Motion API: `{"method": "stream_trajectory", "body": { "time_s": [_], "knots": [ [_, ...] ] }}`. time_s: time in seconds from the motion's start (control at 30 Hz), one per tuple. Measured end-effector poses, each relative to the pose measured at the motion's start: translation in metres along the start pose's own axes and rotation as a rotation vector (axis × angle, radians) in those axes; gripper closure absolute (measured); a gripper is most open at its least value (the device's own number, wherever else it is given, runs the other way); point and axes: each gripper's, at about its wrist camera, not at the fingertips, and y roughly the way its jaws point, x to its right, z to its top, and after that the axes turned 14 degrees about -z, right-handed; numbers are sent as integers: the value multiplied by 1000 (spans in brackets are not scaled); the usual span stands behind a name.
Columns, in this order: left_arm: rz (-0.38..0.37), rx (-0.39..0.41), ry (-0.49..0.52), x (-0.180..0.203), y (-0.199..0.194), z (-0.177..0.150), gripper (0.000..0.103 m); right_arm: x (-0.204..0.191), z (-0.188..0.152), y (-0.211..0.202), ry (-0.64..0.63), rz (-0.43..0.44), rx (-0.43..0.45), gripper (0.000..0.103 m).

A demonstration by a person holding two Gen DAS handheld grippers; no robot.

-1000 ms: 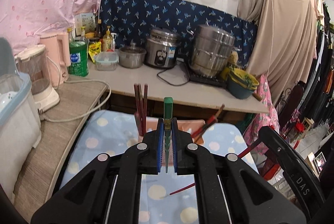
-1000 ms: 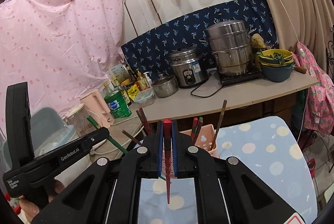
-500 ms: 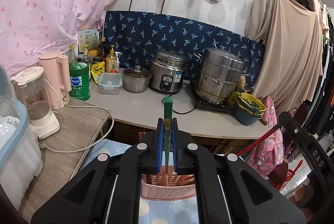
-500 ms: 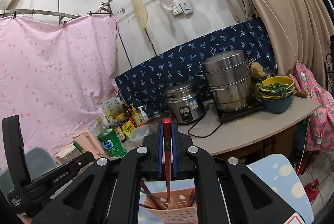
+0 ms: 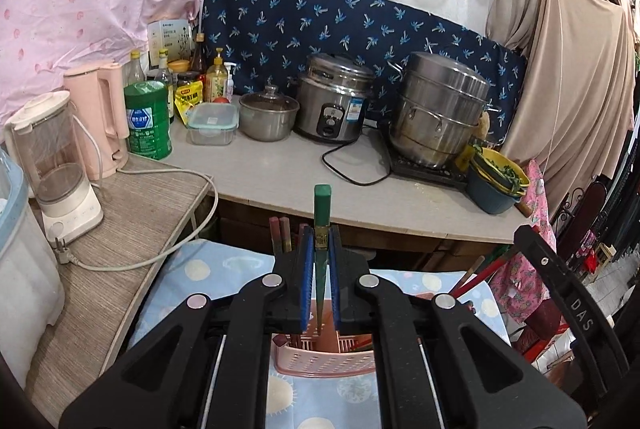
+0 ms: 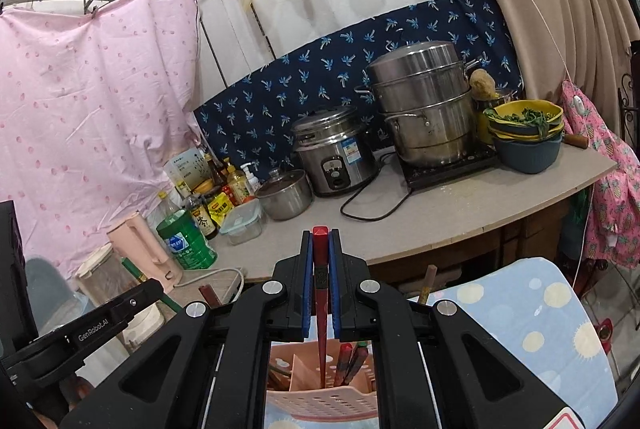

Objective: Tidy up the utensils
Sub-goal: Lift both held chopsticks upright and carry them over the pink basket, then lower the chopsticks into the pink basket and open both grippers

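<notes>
Left wrist view: left gripper (image 5: 320,257) fingers are clamping a green chopstick (image 5: 321,225) above the pink basket (image 5: 320,359); right gripper (image 6: 320,261) is lowering a red chopstick (image 6: 320,309) among several already inside, both unreleased.

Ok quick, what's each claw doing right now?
Left claw: closed on a green chopstick, over the pink basket.
Right claw: closed on a red chopstick.

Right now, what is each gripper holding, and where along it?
Left gripper pinches a green chopstick near its thick end; right gripper pinches a red chopstick likewise.
</notes>
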Motion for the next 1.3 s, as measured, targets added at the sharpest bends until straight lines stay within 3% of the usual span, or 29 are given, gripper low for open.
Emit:
{"method": "stream_trajectory", "body": {
  "time_s": [0.3,0.7,1.3],
  "knots": [
    [1,-24,-12,-6,16,-10,95,0,-18,18,-17,-2,-66,96],
    [27,-16,23,4,9,-20,75,0,-23,6,-21,0,-61,84],
    [28,-23,54,25,-21,-40,74,1,-43,-39,-49,23,-77,83]
  ]
}}
